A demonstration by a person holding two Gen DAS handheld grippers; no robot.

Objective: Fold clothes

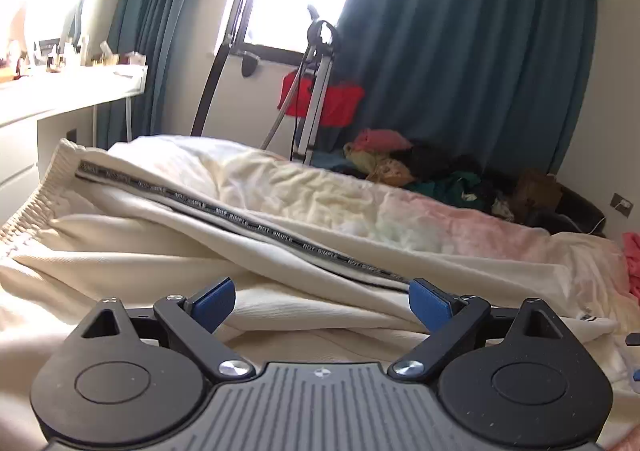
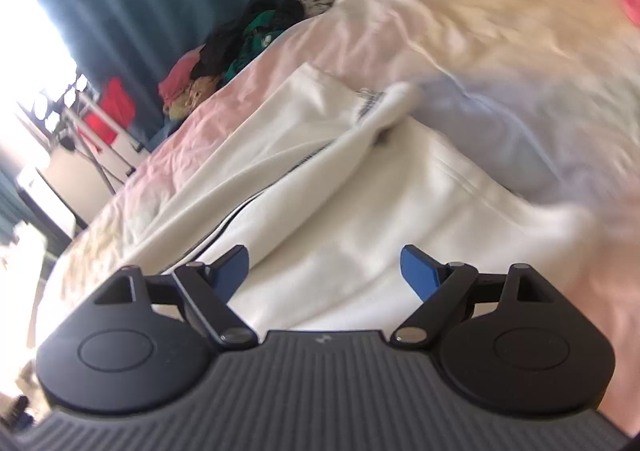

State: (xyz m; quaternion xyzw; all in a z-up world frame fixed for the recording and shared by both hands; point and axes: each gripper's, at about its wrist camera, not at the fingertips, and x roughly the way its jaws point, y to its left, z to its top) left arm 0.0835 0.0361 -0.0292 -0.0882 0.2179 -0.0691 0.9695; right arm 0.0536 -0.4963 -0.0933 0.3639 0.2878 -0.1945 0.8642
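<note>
Your left gripper (image 1: 322, 305) hovers wide and empty over the cream trousers (image 1: 168, 235) lying on the bed (image 1: 460, 223), their striped long axis running from the far-left waistband toward your equally spread right gripper (image 2: 325, 278).

Left gripper (image 1: 322, 301) held level, jaws spread wide, blue pads (image 1: 214, 301) apart. Right gripper (image 2: 324, 271) rolled to one side — jaws likewise wide, gripping nothing.
</note>
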